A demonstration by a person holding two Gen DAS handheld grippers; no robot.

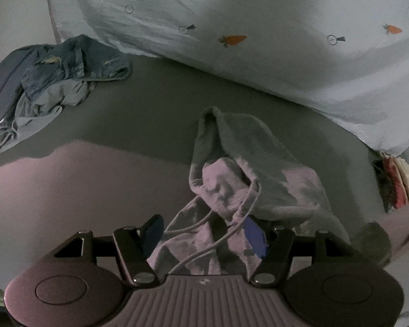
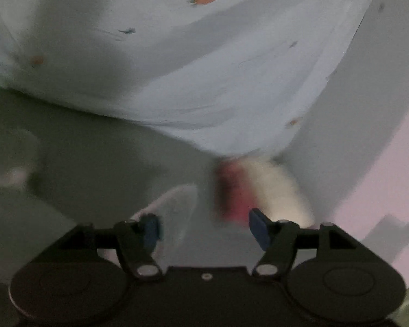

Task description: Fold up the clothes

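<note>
A crumpled light grey garment with drawstrings point(image 1: 240, 179) lies on the grey bed surface point(image 1: 150, 114) in the left wrist view. My left gripper point(image 1: 204, 233) is open, its blue pads point(image 1: 255, 235) on either side of the garment's near edge, and the cords run between them. A heap of blue denim and pale clothes point(image 1: 49, 84) lies at the far left. My right gripper point(image 2: 205, 230) is open and empty, and its view is blurred. Ahead of it is a small stack of folded red and cream cloth point(image 2: 248, 190).
A big pale blue quilt with a carrot print point(image 1: 259, 41) covers the back of the bed, and it also shows in the right wrist view point(image 2: 177, 68). The folded stack shows at the right edge point(image 1: 395, 182) beside the quilt's corner.
</note>
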